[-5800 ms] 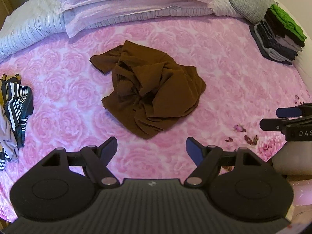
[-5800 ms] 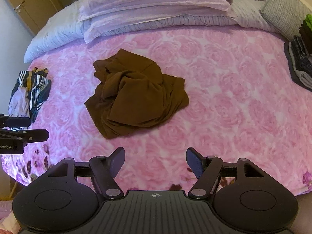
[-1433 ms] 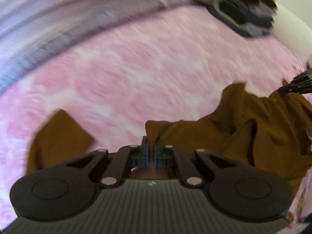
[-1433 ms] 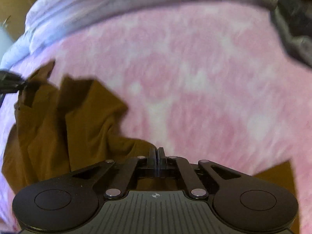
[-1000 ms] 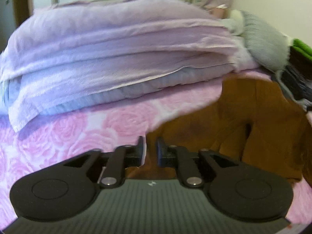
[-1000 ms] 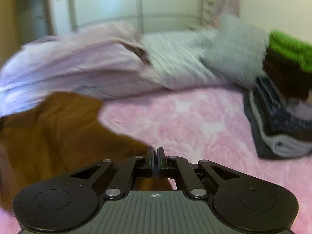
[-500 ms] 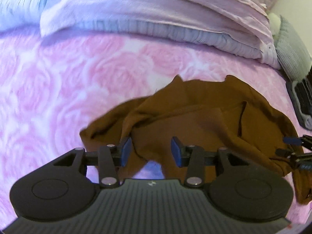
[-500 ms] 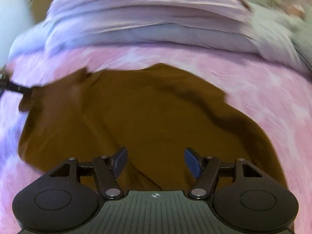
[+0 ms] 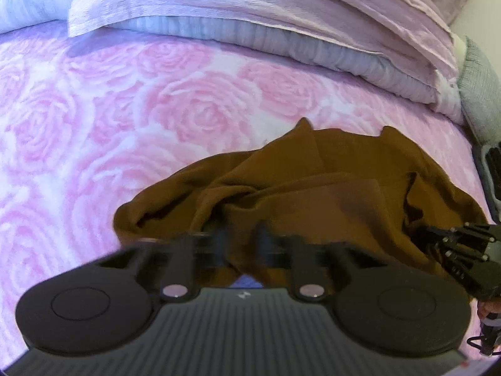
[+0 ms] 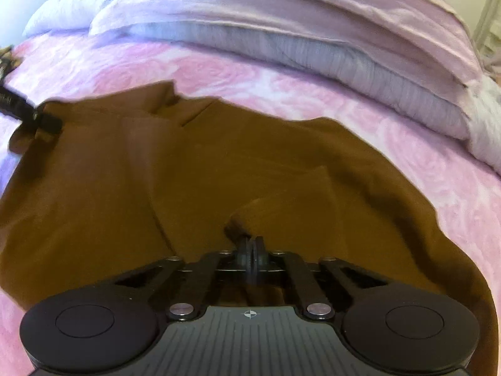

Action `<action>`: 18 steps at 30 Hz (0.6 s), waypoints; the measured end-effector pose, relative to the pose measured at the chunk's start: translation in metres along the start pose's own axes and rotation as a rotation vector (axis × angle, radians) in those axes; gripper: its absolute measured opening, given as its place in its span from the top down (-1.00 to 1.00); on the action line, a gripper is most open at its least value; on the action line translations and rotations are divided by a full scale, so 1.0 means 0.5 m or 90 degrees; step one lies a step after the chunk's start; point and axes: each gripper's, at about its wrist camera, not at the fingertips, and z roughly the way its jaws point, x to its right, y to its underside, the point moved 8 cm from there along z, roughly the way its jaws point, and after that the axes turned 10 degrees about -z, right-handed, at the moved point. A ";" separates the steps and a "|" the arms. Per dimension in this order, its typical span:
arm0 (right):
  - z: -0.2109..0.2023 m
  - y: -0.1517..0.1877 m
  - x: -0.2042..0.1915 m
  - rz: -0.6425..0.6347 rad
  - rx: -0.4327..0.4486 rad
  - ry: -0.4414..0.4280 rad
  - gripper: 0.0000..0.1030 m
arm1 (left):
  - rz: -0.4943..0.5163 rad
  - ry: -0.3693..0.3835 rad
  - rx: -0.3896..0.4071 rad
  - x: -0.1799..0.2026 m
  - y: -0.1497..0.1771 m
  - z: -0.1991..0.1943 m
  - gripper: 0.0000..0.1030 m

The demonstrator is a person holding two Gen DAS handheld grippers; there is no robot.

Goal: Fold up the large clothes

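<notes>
On pink bedspread [image 9: 94, 119]: brown garment [image 10: 219, 163] | right gripper [image 10: 250, 258] jaws pinch it; left gripper [image 9: 241, 244] blurred, closing on it

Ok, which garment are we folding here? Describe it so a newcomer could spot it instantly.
Start at the pink rose-patterned bedspread that covers the bed, below the stacked lilac pillows. Near its middle lies a rumpled brown cloth garment, partly spread. It is the only plain dark brown thing on the pink covers, and both the left gripper and the right gripper are at its near edge.
</notes>
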 end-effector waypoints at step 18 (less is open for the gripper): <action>-0.569 0.415 -0.081 -0.028 -0.194 -0.190 1.00 | 0.133 0.050 -0.215 0.016 0.435 -0.416 0.96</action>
